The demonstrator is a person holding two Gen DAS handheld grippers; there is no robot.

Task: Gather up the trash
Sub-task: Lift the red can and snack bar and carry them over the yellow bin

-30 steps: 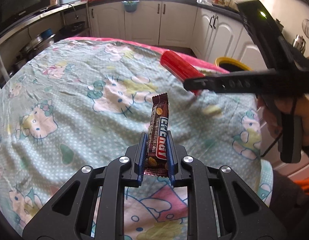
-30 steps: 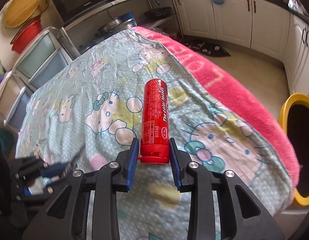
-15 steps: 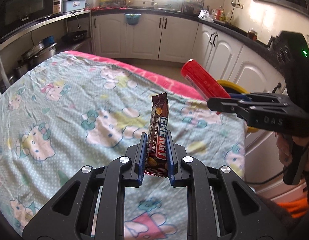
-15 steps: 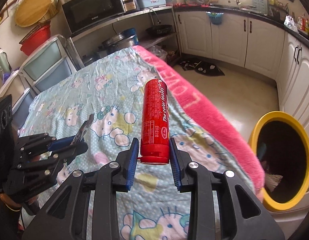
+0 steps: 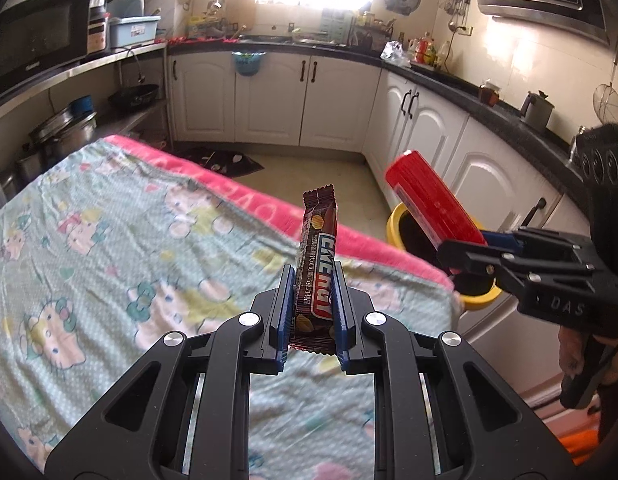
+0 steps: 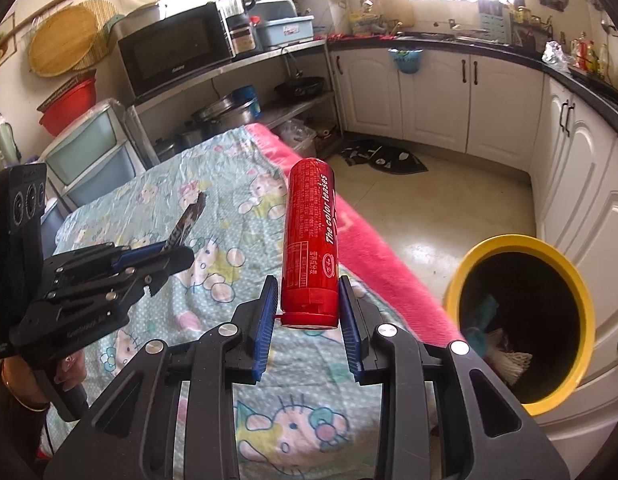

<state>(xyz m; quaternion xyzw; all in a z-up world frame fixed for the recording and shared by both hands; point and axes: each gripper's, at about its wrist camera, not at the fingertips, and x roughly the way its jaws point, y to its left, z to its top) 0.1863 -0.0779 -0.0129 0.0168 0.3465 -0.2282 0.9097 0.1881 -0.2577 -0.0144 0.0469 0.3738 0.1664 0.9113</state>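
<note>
Left gripper (image 5: 312, 314), jaws narrow, clamped on the lower end of a brown snack bar wrapper (image 5: 315, 264) held upright above the cartoon-print tablecloth (image 5: 109, 240). Right gripper (image 6: 309, 322), jaws partly apart, clamped on the base of a red cylindrical can (image 6: 311, 240), likewise off the cloth. Yellow-rimmed trash bin (image 6: 581, 288) on the floor beside the table's pink edge (image 6: 373, 256), rubbish visible inside.
</note>
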